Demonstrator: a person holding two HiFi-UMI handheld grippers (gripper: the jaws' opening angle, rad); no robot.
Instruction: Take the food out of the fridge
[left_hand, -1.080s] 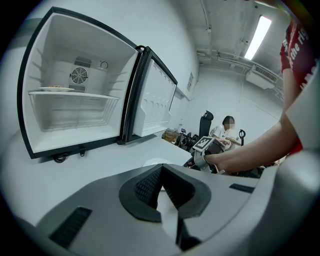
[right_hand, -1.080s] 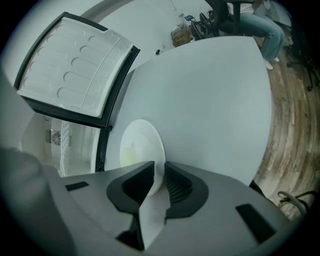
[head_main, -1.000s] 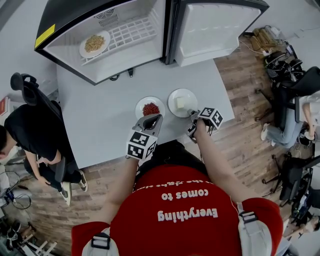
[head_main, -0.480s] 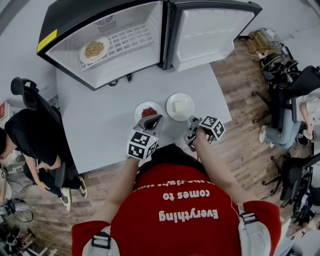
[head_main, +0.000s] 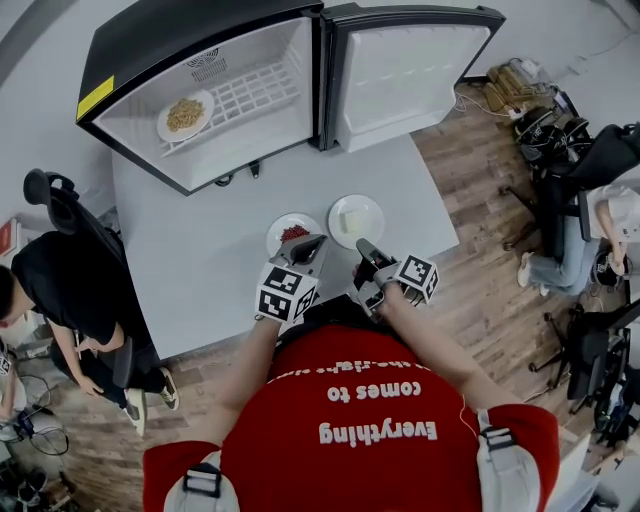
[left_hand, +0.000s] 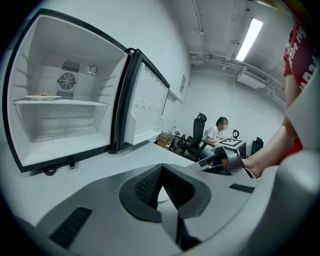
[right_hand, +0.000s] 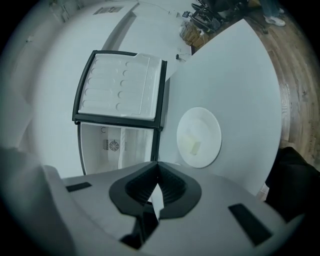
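While poised at the near edge of the table (head_main: 200, 260), clamped shut on nothing with the right gripper (head_main: 364, 248), jaws just closed. Alongside, likewise clenched and empty with the left gripper (head_main: 308, 243). Just ahead on the table: a plate of red food (head_main: 289, 230) before the left gripper, a plate with a pale block (head_main: 355, 220) before the right. Farther back, in the open fridge (head_main: 170, 40), on its wire shelf (head_main: 250, 90): a plate of yellowish food (head_main: 186, 114), not yet taken out.

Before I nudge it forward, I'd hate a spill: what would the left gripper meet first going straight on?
Probably the plate of red food, just beyond the tips of the left gripper; depth is unclear.
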